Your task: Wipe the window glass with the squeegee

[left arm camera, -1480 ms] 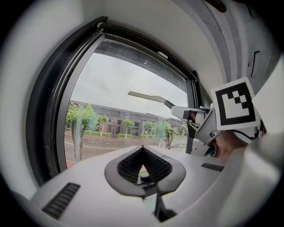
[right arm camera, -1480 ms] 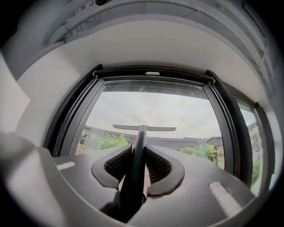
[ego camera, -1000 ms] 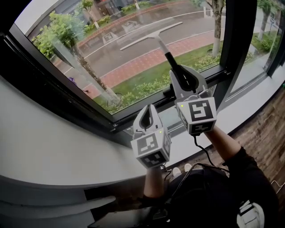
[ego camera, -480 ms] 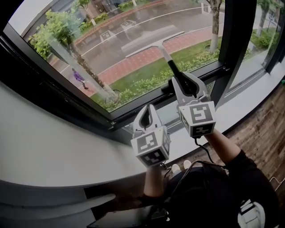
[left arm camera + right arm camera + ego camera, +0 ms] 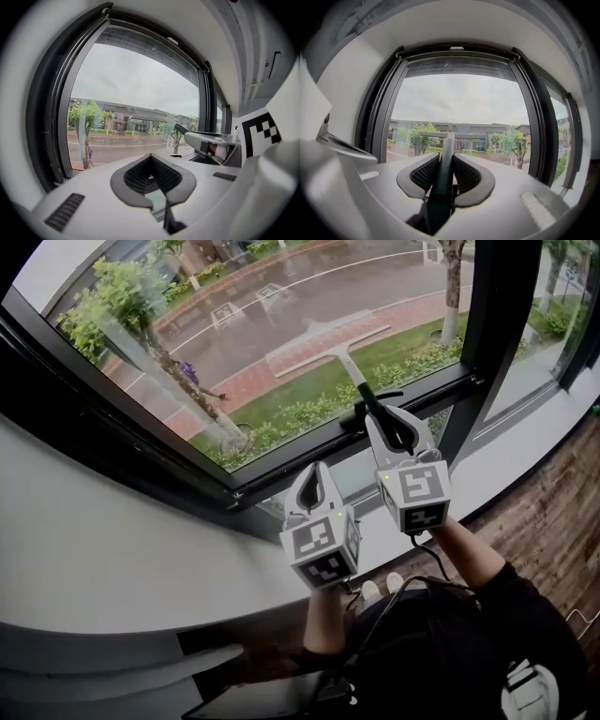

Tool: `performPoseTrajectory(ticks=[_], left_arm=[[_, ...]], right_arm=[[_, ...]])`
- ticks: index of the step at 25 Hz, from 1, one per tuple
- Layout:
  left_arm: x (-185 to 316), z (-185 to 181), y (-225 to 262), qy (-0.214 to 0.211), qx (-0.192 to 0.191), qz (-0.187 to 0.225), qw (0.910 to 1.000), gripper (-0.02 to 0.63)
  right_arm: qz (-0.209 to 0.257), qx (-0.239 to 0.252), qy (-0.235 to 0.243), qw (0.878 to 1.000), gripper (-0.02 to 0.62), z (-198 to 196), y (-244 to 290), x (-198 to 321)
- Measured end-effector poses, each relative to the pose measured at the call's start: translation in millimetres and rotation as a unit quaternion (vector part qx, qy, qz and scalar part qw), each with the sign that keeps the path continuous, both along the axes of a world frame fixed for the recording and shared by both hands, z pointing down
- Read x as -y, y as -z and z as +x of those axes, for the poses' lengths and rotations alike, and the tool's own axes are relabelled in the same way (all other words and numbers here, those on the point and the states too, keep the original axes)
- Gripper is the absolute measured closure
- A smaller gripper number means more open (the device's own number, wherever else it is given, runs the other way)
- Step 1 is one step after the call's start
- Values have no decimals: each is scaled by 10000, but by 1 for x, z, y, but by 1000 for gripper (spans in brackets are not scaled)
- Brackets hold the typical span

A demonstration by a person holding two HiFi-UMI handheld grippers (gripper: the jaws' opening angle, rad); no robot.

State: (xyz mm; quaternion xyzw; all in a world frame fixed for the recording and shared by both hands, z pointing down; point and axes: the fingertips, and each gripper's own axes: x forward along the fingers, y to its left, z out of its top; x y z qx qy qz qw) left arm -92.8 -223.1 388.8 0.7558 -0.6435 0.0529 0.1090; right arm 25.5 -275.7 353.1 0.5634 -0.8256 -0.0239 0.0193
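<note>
Right gripper (image 5: 386,423) is clamped on the dark handle (image 5: 444,187) of the squeegee (image 5: 349,367), its two pads pressed against the handle's sides. Left gripper (image 5: 312,472) has its jaws brought together with nothing between them (image 5: 150,157). It hangs over the white sill (image 5: 122,559), to the left of the right gripper and nearer the person, apart from the squeegee.

The squeegee's blade (image 5: 323,346) lies against the window glass (image 5: 262,306) in the pane's lower part, slanting up to the right. Its right end is near the dark mullion (image 5: 478,352) but does not touch it. The lower frame bar (image 5: 281,474) runs just under the handle and the right gripper, so little glass is left below the blade. Wide open glass stretches to the blade's left and above it, up to the slanting frame edge at the far left. The right gripper view shows the handle pointing straight at the pane, with the frame's uprights well off to either side.

Compared with a second ago, the blade sits lower on the pane and closer to the bottom bar, and the right gripper has drawn back toward the sill with it. The left gripper has hardly shifted. Outside, a person in purple (image 5: 190,372) has moved along the pavement.
</note>
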Motion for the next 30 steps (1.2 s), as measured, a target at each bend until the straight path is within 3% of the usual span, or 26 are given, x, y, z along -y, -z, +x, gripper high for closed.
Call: performPoseTrajectory(ticks=[4, 9, 30], left_arm=[[-2, 2, 1, 85, -140, -129, 9998, 604], [-4, 2, -15, -5, -47, -365, 9993, 604], [-4, 4, -38, -67, 8, -600, 9982, 604]], right_arm=[[-227, -94, -4, 9997, 500, 1, -18, -1], [-345, -173, -24, 9993, 500, 2, -34, -1], [-1147, -425, -117, 9924, 500, 9, -101, -1]])
